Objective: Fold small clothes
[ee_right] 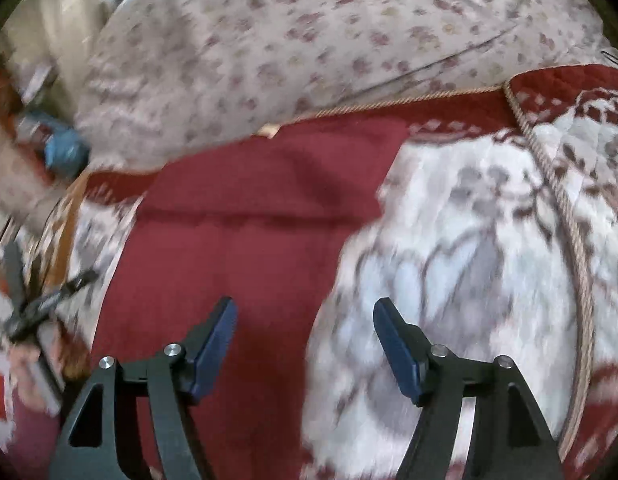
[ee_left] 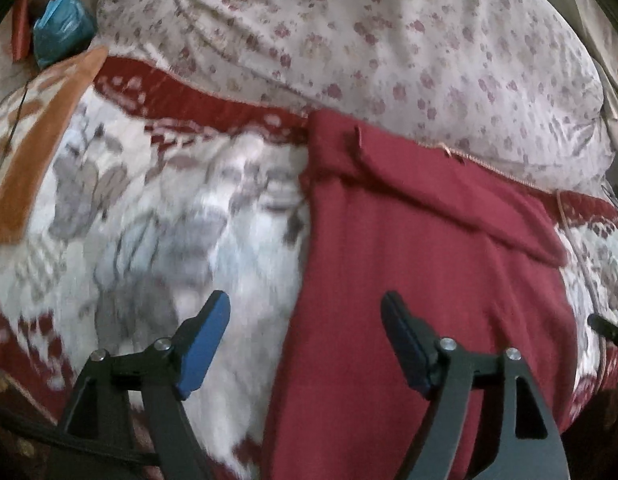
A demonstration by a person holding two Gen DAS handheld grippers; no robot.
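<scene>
A dark red garment (ee_left: 421,280) lies flat on a patterned white, grey and red bedspread (ee_left: 169,208), its far end folded back into a flap (ee_left: 461,200). My left gripper (ee_left: 305,320) hovers open over the garment's left edge, nothing between its blue pads. In the right wrist view the same red garment (ee_right: 245,240) stretches away from me, and my right gripper (ee_right: 305,324) stands open above its right edge, empty. The other gripper (ee_right: 49,300) shows blurred at the left of that view.
A large floral pillow or duvet (ee_left: 349,32) bulges along the far side of the bedspread. A blue object (ee_left: 57,28) and an orange-bordered cloth (ee_left: 41,152) lie at the far left. A cord trim (ee_right: 569,216) runs along the bedspread's right side.
</scene>
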